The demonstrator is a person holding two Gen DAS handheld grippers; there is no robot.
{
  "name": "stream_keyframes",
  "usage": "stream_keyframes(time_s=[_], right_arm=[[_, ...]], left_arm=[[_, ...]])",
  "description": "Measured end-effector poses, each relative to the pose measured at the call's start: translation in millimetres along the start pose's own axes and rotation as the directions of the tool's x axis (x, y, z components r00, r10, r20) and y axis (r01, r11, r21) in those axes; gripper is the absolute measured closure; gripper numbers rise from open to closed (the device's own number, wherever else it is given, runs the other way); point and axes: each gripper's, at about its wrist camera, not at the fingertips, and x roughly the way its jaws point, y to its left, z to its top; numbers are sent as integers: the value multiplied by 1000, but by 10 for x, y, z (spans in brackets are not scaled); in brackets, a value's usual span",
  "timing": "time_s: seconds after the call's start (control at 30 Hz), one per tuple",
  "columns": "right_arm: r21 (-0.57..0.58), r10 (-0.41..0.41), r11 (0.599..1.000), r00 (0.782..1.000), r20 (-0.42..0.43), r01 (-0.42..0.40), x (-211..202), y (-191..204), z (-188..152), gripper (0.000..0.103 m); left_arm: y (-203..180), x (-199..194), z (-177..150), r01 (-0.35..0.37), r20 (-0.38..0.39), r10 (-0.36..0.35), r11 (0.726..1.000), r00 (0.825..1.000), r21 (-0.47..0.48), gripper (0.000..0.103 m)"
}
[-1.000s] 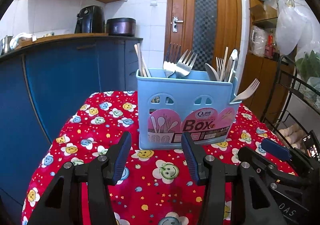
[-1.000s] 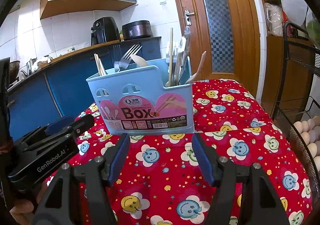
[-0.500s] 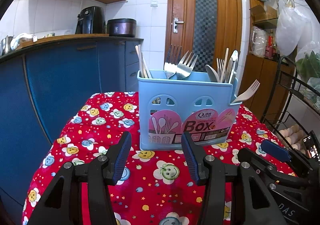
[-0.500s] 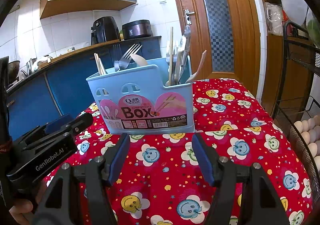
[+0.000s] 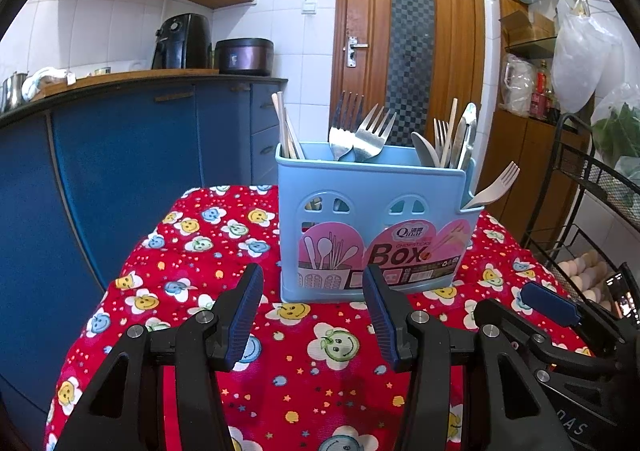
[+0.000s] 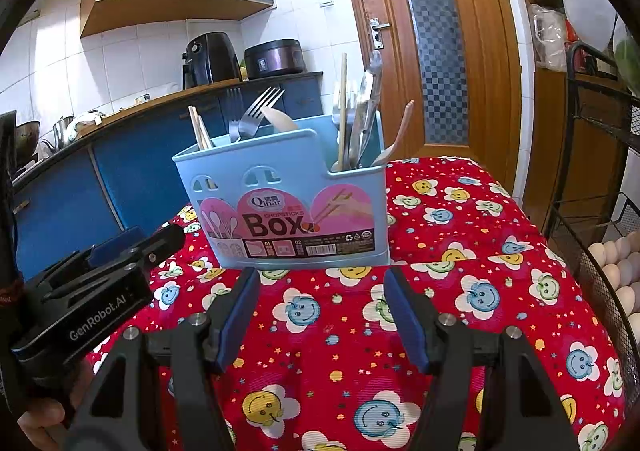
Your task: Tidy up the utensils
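Two grippers held low before the blue utensil box (image 5: 378, 227), each spread wide and grasping nothing: left gripper (image 5: 312, 305) just short of the box's front wall, right gripper (image 6: 322, 309) likewise near its front, pads apart over bare cloth

Box upright on the table (image 5: 304, 367), on a red cloth printed with smiling flowers

Inside the box, at its left end: pale chopsticks (image 5: 285, 131) standing upright

Near the box's middle: two metal forks (image 5: 360, 131), tines up, leaning together

At the box's right end, in the lower side pocket: a crowded bunch with a pale spoon (image 5: 425, 149), a small fork, a single chopstick and metal tongs (image 5: 467, 133)

Leaning out over the box's right edge: a cream plastic fork (image 5: 494, 187), tines pointing away from the box

Behind the box: blue cabinets (image 5: 120, 171) and a wooden door (image 5: 408, 39)

Right of the box: a black wire rack (image 5: 592, 187) holding eggs
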Motion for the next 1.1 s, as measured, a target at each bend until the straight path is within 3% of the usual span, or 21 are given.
stream_keyframes(time_s=[1.1], right_arm=[[17, -1, 1000, 1000, -8, 1, -6, -28, 3, 36]], left_arm=[[8, 17, -5, -7, -11, 7, 1000, 1000, -4, 50]])
